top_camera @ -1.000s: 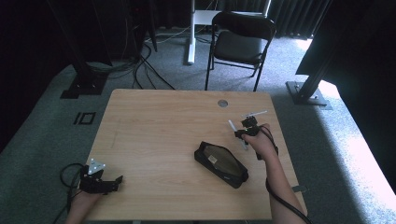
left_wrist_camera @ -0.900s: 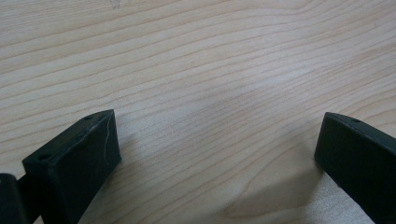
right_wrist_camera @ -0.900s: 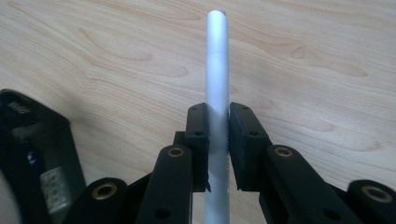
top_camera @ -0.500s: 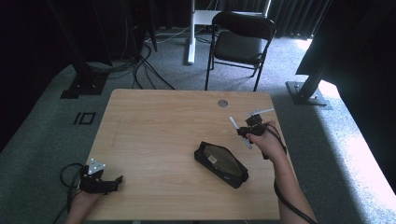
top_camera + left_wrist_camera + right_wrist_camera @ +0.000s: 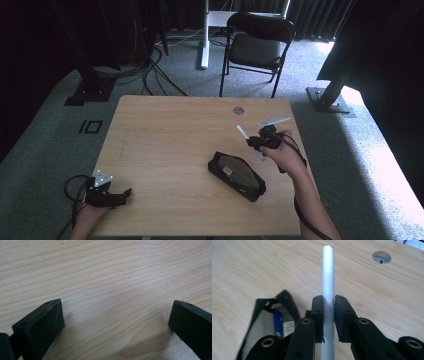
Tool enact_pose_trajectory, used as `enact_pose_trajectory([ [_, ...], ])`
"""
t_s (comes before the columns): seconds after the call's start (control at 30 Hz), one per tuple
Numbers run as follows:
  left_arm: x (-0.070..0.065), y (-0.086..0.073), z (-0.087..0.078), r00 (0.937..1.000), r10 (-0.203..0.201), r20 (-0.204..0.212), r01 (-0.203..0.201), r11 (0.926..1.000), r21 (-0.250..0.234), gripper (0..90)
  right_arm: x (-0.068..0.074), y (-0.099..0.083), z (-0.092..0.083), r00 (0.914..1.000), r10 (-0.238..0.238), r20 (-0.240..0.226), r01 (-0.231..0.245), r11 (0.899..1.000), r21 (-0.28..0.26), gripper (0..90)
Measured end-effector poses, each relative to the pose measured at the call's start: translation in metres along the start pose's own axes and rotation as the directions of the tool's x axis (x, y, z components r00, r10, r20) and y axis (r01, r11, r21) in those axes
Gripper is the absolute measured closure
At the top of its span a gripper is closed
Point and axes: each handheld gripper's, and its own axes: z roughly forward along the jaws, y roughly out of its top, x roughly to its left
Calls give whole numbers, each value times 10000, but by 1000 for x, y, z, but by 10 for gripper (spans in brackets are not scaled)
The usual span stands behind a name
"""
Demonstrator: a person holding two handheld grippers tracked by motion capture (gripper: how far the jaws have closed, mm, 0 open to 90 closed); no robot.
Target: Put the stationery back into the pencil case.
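Wooden table (image 5: 165,135); pen (image 5: 328,290) clamped between right tongs (image 5: 328,312).

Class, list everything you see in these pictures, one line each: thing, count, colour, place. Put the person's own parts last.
Table: one, light wood, centre, with a round cable hole near its far edge.
Pouch: one, black, open, on the table right of centre; something blue inside it.
Pen: one, silver-white, clamped between the jaws of the right gripper, above the table.
Chair: one, black, folding, on the floor beyond the table.
Cables: several, black, on the grey carpet at far left.
Left gripper: one, black, jaws open, low at the table's near left corner.
Right gripper: one, black, shut on the pen, above the table's right side.
Forearms: two, entering from the bottom edge.
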Motion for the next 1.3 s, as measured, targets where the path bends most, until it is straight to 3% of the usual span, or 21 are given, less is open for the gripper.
enact_pose_trajectory([
  [0.2, 0, 0, 0, 10000, -1, -1, 1, 10000, -2, 4, 15, 0, -3, 9961, -389, -786, 368, 9989, -288, 785],
  [0.63, 0, 0, 0, 10000, -22, -3, 22, 10000, -19, 4, 35, -6, 2, 9814, -1220, -1482, 1246, 9922, 84, 785],
  [1.03, 0, 0, 0, 10000, 0, 1, 0, 10000, 0, 4, 44, -20, 23, 9694, -1539, -1914, 1777, 9774, 1143, 785],
  [1.23, 0, 0, 0, 10000, 2, 0, -2, 10000, 0, 4, 47, -25, 35, 9665, -1831, -1796, 2154, 9596, 1810, 785],
  [1.3, 0, 0, 0, 10000, 1, 1, -1, 10000, 1, 4, 47, -26, 38, 9661, -1835, -1816, 2172, 9580, 1873, 785],
])
